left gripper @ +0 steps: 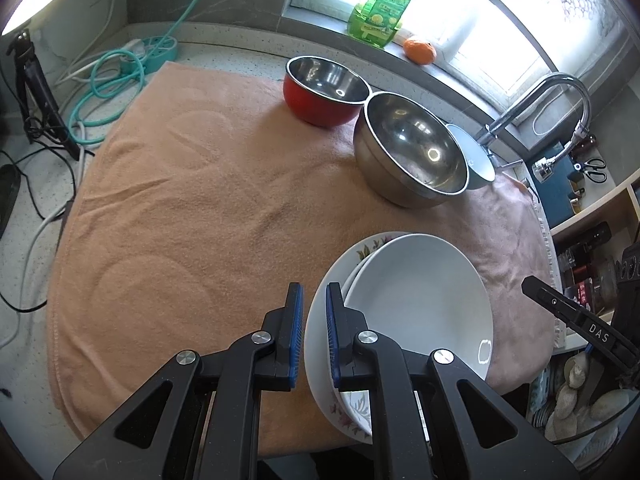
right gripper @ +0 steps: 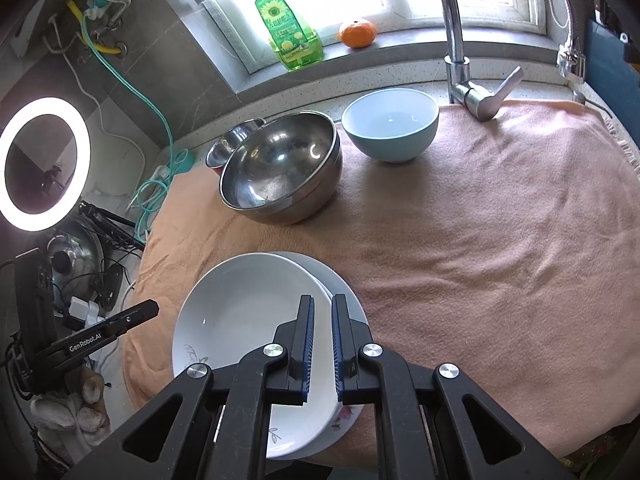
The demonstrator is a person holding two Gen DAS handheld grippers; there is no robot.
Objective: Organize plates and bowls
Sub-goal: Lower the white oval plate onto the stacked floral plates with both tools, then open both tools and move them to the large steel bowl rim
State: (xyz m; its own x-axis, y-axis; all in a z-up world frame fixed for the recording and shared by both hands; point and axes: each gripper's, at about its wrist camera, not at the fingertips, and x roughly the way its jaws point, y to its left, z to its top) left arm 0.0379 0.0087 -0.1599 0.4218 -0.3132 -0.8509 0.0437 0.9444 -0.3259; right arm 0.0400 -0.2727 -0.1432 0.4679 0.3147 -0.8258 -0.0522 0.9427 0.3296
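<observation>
- While your left tongs (left gripper: 314, 320) sit with the pads nearly together on the near-left rim of the stack of plates (left gripper: 420, 300), your right tongs (right gripper: 323, 340) pinch the opposite rim in the same way; both look clamped on china, with no free gap showing.
- The stack lies at the near edge of the towel (left gripper: 200, 200) that covers the counter (left gripper: 224, 50), well apart from the bowls at the back.
- Treat the plates as stiff, glazed and breakable. They are likely heavy as a pile, and the smooth rims may slip out of narrow pads.
- The upper plate sits off-centre on the one beneath, so I judge it could slide if you tilt the pile. Keep both hands level with each other.
- Hold at the rims on opposite sides, as now, with the pads well onto the lip, not on its very edge.
- The steel bowl (left gripper: 412, 148), red bowl (left gripper: 316, 108) and blue bowl (right gripper: 390, 128) should be lighter. The metal ones are tough but slick, while the blue one looks ceramic and chips easily; take each by its wall at the rim.
</observation>
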